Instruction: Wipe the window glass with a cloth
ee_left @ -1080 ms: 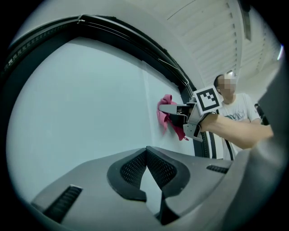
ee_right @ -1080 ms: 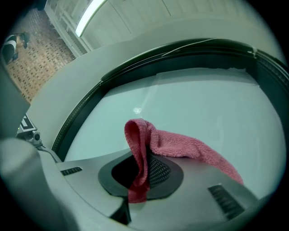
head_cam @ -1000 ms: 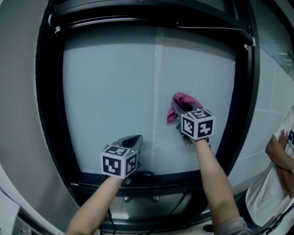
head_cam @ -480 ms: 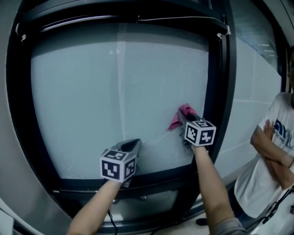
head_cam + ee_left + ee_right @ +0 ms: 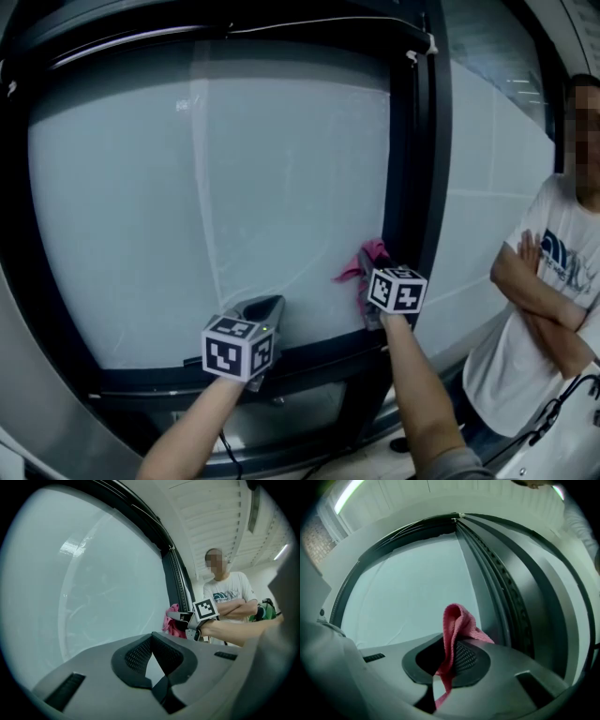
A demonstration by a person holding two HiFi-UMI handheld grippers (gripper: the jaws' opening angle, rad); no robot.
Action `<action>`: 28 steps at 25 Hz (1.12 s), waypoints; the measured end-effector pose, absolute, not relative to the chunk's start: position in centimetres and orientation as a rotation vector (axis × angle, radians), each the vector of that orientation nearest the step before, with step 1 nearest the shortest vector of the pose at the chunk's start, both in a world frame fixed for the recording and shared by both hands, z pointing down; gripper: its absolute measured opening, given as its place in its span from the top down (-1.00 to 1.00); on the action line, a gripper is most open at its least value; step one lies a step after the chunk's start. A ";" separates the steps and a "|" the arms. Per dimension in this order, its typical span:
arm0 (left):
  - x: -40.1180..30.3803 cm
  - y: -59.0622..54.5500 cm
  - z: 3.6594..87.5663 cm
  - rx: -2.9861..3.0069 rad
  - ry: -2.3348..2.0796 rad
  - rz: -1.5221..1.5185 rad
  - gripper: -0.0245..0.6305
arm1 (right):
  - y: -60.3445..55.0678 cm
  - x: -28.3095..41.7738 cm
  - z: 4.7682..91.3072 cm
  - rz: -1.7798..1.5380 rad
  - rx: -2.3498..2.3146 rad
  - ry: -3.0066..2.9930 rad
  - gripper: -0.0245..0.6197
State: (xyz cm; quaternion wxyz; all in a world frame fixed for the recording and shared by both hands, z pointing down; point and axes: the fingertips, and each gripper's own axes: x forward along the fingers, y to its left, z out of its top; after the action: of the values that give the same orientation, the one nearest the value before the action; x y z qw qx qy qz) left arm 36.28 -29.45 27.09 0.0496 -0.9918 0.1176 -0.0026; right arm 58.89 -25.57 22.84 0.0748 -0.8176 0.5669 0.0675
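A large pane of window glass (image 5: pixel 206 178) in a black frame (image 5: pixel 417 169) fills the head view. My right gripper (image 5: pixel 367 267) is shut on a pink cloth (image 5: pixel 361 265) and holds it against the pane's lower right corner, next to the frame's upright. In the right gripper view the pink cloth (image 5: pixel 454 630) sticks up from between the jaws. My left gripper (image 5: pixel 265 307) hangs shut near the pane's bottom edge, holding nothing. In the left gripper view its jaws meet, and the pink cloth (image 5: pixel 171 620) shows beyond, by the frame (image 5: pixel 180 583).
A person in a white T-shirt (image 5: pixel 539 309) stands with folded arms at the right, close to the window. A second glass panel (image 5: pixel 483 141) lies right of the black upright. The bottom rail (image 5: pixel 187 380) of the frame runs below my grippers.
My right gripper has slid the cloth right and down across the glass to the frame's upright. The view has swung right, bringing the person further in. The left gripper has barely moved.
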 end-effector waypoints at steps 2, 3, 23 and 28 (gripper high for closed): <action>36.6 -29.3 27.8 -3.027 0.360 -0.021 0.91 | -25.4 59.4 24.1 0.169 -2.447 1.699 0.88; 36.7 -29.3 28.1 -3.031 0.365 -0.026 0.91 | -25.5 59.5 24.6 0.158 -2.441 1.706 0.88; 27.9 -32.9 27.5 -3.039 0.611 0.021 0.91 | -30.9 43.3 15.1 0.448 -2.144 2.088 0.88; 23.5 -35.2 26.7 -3.018 0.712 0.050 0.91 | -33.8 37.5 13.1 0.522 -2.059 2.182 0.88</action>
State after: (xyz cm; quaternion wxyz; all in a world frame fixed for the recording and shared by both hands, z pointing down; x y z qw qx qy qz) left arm 23.51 -35.24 26.74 0.0204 -0.9730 0.2295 0.0161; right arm 37.48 -33.75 13.07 0.0480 -0.6754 0.7157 0.1713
